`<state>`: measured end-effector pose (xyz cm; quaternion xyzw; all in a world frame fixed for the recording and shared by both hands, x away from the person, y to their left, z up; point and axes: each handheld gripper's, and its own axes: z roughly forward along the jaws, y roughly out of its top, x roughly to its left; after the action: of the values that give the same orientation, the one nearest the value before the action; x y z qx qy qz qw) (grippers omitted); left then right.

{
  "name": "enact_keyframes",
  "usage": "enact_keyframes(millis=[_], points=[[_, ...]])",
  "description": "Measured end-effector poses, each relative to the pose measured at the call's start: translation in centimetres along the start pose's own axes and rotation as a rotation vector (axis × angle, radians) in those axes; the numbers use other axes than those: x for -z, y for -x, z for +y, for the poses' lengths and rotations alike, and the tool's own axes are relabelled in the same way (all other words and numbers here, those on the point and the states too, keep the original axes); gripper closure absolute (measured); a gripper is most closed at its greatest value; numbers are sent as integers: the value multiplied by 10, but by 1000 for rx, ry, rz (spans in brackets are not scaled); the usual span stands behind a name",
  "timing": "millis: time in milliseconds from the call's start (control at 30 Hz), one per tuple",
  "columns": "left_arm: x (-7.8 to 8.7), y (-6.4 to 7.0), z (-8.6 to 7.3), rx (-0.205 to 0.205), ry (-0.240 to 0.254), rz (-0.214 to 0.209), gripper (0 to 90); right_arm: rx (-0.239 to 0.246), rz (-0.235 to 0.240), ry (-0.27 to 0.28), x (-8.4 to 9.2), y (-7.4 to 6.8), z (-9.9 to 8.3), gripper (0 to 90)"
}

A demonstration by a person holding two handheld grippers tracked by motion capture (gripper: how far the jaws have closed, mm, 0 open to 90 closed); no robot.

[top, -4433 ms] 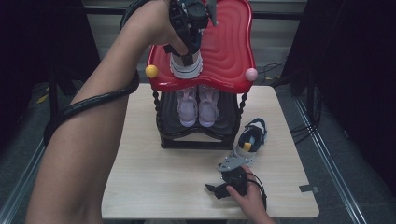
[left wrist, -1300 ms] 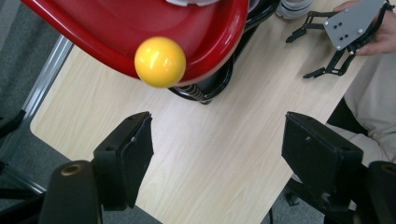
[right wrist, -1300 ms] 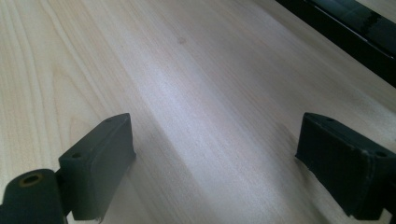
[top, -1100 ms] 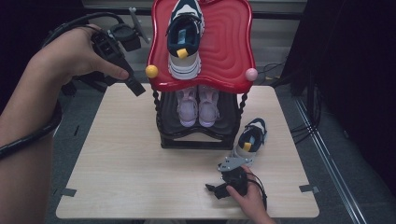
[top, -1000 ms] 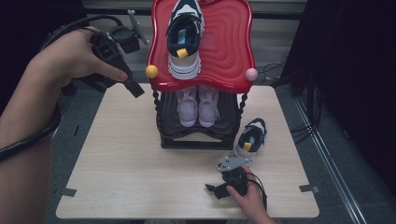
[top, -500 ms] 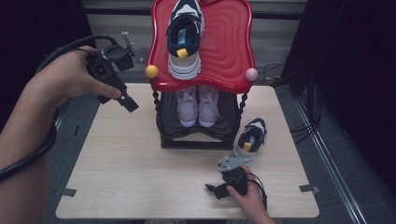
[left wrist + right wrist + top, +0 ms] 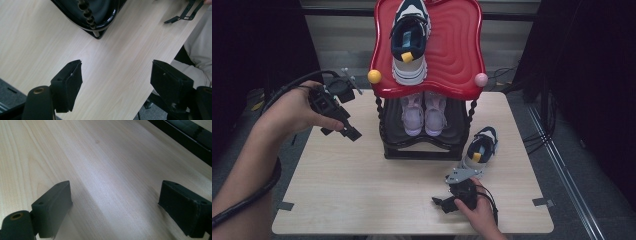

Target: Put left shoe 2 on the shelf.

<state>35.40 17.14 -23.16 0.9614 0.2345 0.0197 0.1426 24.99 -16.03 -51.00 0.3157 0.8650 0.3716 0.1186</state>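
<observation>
Left gripper [image 7: 343,129] hangs over the left part of the table [image 7: 362,185], jaws wide and empty; its own view shows bare wood between them and a corner of the rack base [image 7: 100,15].

Right gripper [image 7: 447,205] sits low at the front edge, jaws wide, nothing between them (wood grain only).

One dark sneaker [image 7: 409,42] lies on the red top shelf [image 7: 457,50], toe toward the front lip. Its mate [image 7: 479,147] rests on the table just beside the rack's right front leg, near the right gripper. A pale pink pair [image 7: 424,112] occupies the lower shelf.

Risks, as judged:
- The shelved sneaker is close to the front lip; a bump to the rack could slide it off.
- Right jaws approaching the loose sneaker may push it against the leg rather than grip it.
- The left cable [image 7: 257,190] could snag the table edge.
</observation>
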Motion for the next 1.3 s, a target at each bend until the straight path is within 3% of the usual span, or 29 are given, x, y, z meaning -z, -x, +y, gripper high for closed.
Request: enact_keyframes(millis=[667,1067,1300], points=[[-89,6,-26,12,4,-74,251,4,-4,3,0,0,0,103],[-138,9,-43,13,44,-96,250,3,-1,5,0,0,0,103],[-167,10,-56,40,53,-132,248,3,-2,2,0,0,0,103]])
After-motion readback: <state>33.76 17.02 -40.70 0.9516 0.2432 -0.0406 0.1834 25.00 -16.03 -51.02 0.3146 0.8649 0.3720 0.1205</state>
